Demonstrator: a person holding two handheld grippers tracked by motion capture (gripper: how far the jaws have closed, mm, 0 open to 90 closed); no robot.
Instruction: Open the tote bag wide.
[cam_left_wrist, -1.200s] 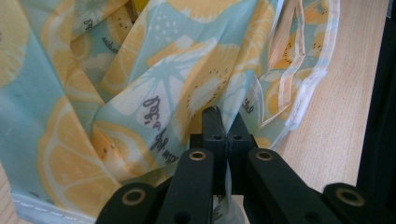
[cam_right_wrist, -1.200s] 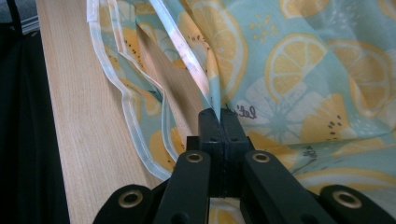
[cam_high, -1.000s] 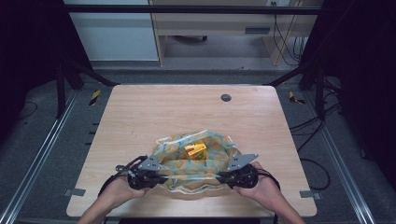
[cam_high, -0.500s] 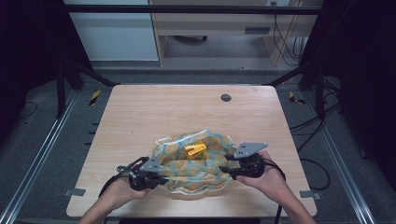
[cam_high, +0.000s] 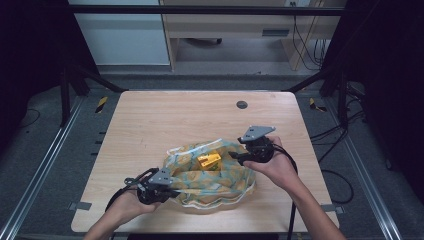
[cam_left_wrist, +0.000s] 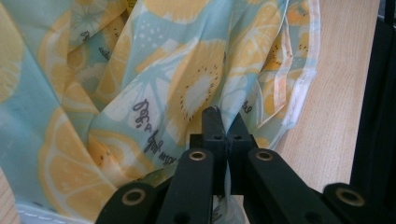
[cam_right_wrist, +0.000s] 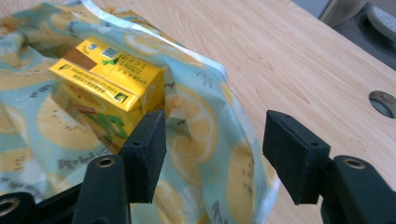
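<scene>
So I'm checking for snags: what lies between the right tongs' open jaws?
A fold of the lemon-print bag, shown in the right gripper view; the yellow carton sits just beyond the right tongs.

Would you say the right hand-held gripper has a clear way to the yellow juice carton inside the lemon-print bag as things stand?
Probably yes. The right hand-held gripper stands open just short of the yellow juice carton, which shows through the lemon-print bag's mouth; only the bag's raised rim lies between its jaws.
</scene>
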